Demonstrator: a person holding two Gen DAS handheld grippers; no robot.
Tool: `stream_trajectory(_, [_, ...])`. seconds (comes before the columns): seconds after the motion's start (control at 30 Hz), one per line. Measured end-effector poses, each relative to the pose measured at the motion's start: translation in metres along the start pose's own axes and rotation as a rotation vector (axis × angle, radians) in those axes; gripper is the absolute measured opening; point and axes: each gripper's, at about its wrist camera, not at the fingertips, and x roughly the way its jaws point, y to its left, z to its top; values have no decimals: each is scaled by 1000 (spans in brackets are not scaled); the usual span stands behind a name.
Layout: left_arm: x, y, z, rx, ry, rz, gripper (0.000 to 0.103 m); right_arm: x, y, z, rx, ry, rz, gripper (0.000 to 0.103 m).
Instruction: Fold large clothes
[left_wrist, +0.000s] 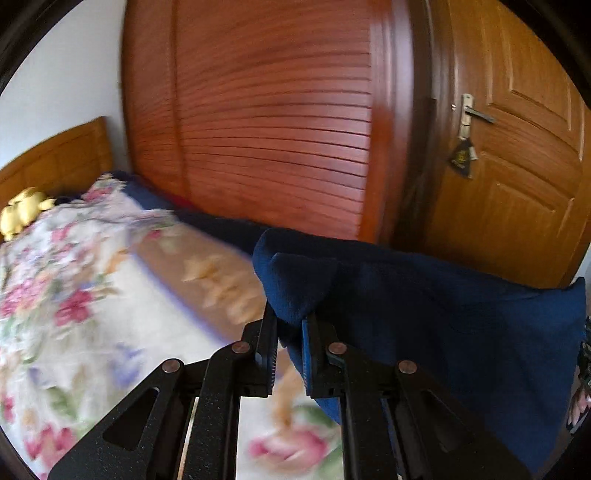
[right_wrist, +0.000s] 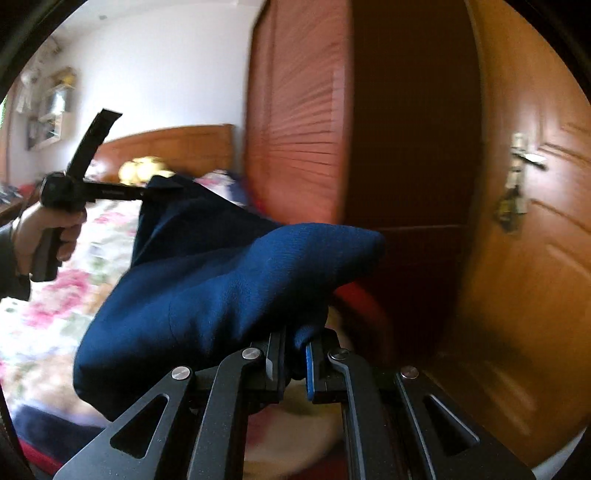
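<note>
A large navy blue garment (left_wrist: 443, 325) hangs stretched between both grippers, lifted above the bed. My left gripper (left_wrist: 290, 325) is shut on one bunched corner of it. My right gripper (right_wrist: 295, 350) is shut on another bunched corner (right_wrist: 229, 291). In the right wrist view the left gripper (right_wrist: 147, 192) shows at the far left, held by a hand, with the cloth running from it down to my right gripper. The lower part of the garment is hidden.
A bed with a floral cover (left_wrist: 74, 295) lies below, with a wooden headboard (left_wrist: 55, 162) and a yellow soft toy (left_wrist: 22, 214). A red-brown louvred wardrobe (left_wrist: 273, 129) and a wooden door (left_wrist: 517, 166) stand close behind. White wall shelves (right_wrist: 51, 107) hang at the far left.
</note>
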Motion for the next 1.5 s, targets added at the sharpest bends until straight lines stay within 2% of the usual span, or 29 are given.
stream_trajectory(0.07, [28,-19,2,10,21,-22,12,-2,-18,-8,4,9,-54,7])
stream_trajectory(0.13, [55,-33,-6,19,72,-38,13,6,-34,-20,20,59,-88,8])
stream_trajectory(0.23, [70,-40,-21,24,98,4,13,26,-47,-44,45,151,-104,9])
stream_trajectory(0.33, [74,-31,-33,8,142,-2,19,29,-57,-53,90,170,-116,13])
stream_trajectory(0.4, [65,-22,-41,2,176,-26,21,22,-62,-53,132,179,-122,20])
stream_trajectory(0.43, [59,-20,-45,15,179,-38,26,16,-55,-52,140,186,-142,25])
stream_trajectory(0.5, [37,-12,-56,44,169,-50,36,7,-46,-47,136,184,-178,28])
stream_trajectory(0.57, [17,-8,-68,58,164,-69,38,-9,-31,-44,138,163,-202,32])
stream_trajectory(0.63, [-2,-4,-79,61,155,-76,42,-30,-22,-39,139,143,-213,47])
stream_trajectory(0.7, [-23,1,-88,54,138,-77,48,-39,-5,-35,132,132,-219,50])
stream_trajectory(0.8, [-59,7,-103,56,97,-56,57,-49,18,-25,115,134,-192,53])
stream_trajectory(1.03, [-146,26,-143,58,24,-41,60,-73,86,-16,82,115,-74,67])
stream_trajectory(1.23, [-206,51,-176,49,-11,42,61,-78,155,-10,21,119,44,76])
stream_trajectory(1.4, [-255,74,-218,21,-45,152,61,-81,211,-8,-14,111,151,77])
stream_trajectory(1.5, [-281,89,-243,-29,-47,182,62,-84,244,-12,-27,114,222,77])
